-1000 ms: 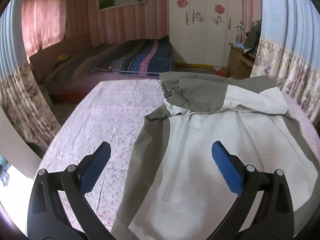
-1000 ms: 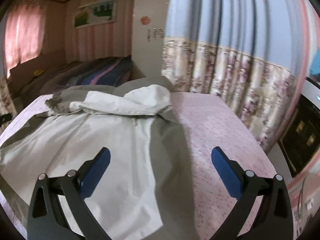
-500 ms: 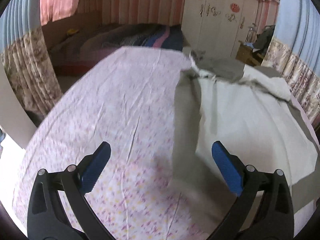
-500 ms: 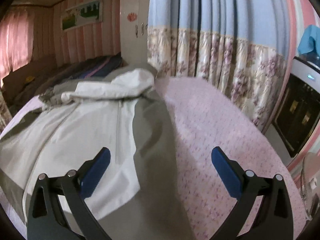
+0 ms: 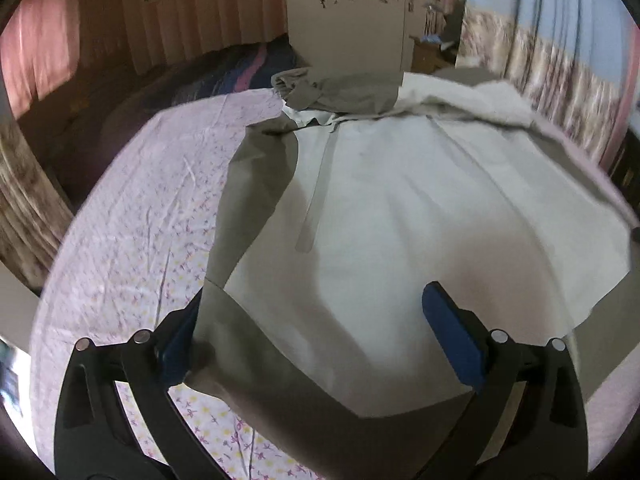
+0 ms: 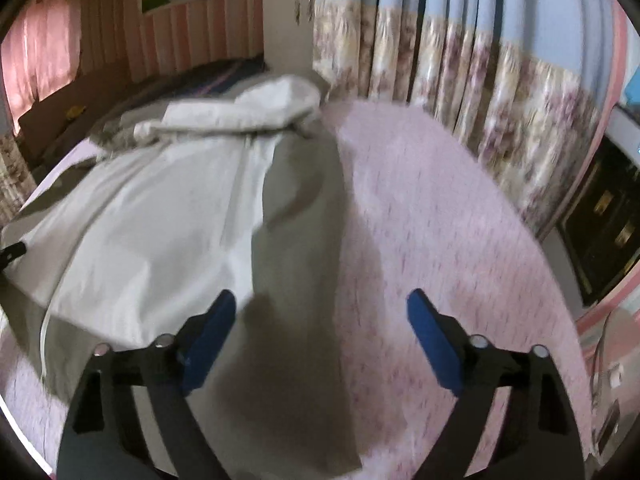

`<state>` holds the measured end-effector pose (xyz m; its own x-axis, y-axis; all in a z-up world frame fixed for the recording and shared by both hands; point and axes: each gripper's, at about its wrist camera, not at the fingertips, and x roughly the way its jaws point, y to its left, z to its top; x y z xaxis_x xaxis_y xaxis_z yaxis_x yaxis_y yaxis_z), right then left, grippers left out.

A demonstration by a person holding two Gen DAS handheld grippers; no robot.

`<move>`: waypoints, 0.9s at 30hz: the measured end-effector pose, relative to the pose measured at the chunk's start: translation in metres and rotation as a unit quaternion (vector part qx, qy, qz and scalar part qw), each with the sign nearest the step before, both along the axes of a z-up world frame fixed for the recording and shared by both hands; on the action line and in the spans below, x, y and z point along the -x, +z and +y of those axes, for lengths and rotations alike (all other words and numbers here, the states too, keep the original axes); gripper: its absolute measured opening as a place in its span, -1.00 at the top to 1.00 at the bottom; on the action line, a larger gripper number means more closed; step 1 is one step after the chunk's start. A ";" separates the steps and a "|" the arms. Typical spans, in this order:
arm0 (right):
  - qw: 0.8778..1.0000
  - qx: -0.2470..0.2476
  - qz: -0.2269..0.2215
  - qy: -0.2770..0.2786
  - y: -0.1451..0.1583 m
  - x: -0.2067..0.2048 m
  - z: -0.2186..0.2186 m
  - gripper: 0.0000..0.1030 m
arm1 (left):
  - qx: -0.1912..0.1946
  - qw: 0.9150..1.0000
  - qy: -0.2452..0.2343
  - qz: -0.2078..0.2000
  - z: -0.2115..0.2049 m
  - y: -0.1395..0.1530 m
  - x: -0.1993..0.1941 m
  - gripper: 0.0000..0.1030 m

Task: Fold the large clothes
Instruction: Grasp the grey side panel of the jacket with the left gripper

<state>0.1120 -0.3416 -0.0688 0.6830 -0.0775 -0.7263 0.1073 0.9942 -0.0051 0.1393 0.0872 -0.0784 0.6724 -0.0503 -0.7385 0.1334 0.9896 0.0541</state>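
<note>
A large white jacket [image 5: 400, 208] with olive-grey side panels and hood lies spread flat on a bed covered by a pink floral sheet [image 5: 144, 208]. My left gripper [image 5: 316, 332] is open and low over the jacket's near left hem corner; the grey hem cloth lies between its blue pads and against the left pad [image 5: 180, 340]. In the right wrist view the jacket [image 6: 160, 220] fills the left half. My right gripper [image 6: 320, 336] is open over the jacket's grey right side panel [image 6: 296, 280] near the hem.
A second bed with a dark striped blanket [image 5: 224, 76] stands beyond the sheet. A white wardrobe [image 5: 348, 12] is at the back. Floral curtains [image 6: 460, 80] hang along the right side. A dark cabinet [image 6: 600, 232] stands at the far right.
The left gripper has swung back right and come down onto the jacket's left hem corner. The right gripper has moved in and down over the grey right panel and narrowed slightly.
</note>
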 end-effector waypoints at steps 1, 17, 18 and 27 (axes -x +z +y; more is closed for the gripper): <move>1.000 -0.006 0.014 0.005 -0.005 0.002 -0.002 -0.60 | -0.005 1.000 -0.004 0.000 -0.002 -0.001 0.002 -0.77; 0.992 0.023 -0.119 0.034 0.065 -0.034 0.022 0.89 | 0.071 0.994 -0.028 -0.083 0.018 0.099 -0.007 0.40; 0.992 0.039 -0.114 0.030 0.064 -0.040 0.023 0.86 | 0.046 0.995 -0.009 -0.084 0.017 0.097 -0.012 0.19; 0.997 -0.018 -0.071 0.013 0.035 -0.020 -0.012 -0.31 | 0.017 0.999 0.030 -0.003 0.034 0.025 0.001 -0.61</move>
